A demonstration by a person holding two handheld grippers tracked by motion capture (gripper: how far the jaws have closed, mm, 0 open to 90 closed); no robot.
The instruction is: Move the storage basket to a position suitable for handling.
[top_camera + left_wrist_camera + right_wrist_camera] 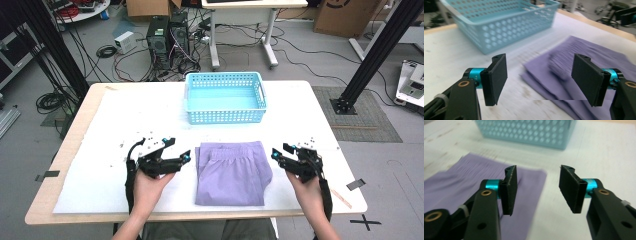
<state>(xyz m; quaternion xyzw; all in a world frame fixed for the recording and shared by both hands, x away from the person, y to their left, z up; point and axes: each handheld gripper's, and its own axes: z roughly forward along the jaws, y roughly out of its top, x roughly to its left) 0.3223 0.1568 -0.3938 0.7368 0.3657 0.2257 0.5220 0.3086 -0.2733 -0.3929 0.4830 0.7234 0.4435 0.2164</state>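
A folded pair of purple shorts [232, 172] lies flat on the white-covered bench [115, 125], near the front edge and about midway across, its gathered waistband toward the far side. In the left gripper view the shorts [584, 75] spread to the right of centre, partly blurred; in the right gripper view they [461, 185] lie to the left, with one corner reaching under the gap between the fingers.

Beyond the shorts, a light blue perforated plastic basket [225, 115] stands on the bench, near them but apart; nothing can be seen inside it from above. Its holed wall [499, 35] rises at the back of the left gripper view and runs across the top of the right gripper view [529, 131].

The left gripper [176, 149] sits just left of the shorts, held in the person's left hand [150, 187], its fingers [496, 78] spread wide with nothing between them. The right gripper [281, 150] sits just right of the shorts in the right hand [309, 192], its fingers [571, 191] likewise parted and empty. Both point inward toward the garment without touching it.

Behind the bench, computer towers [167, 37] and tangled cables rest on the grey floor.
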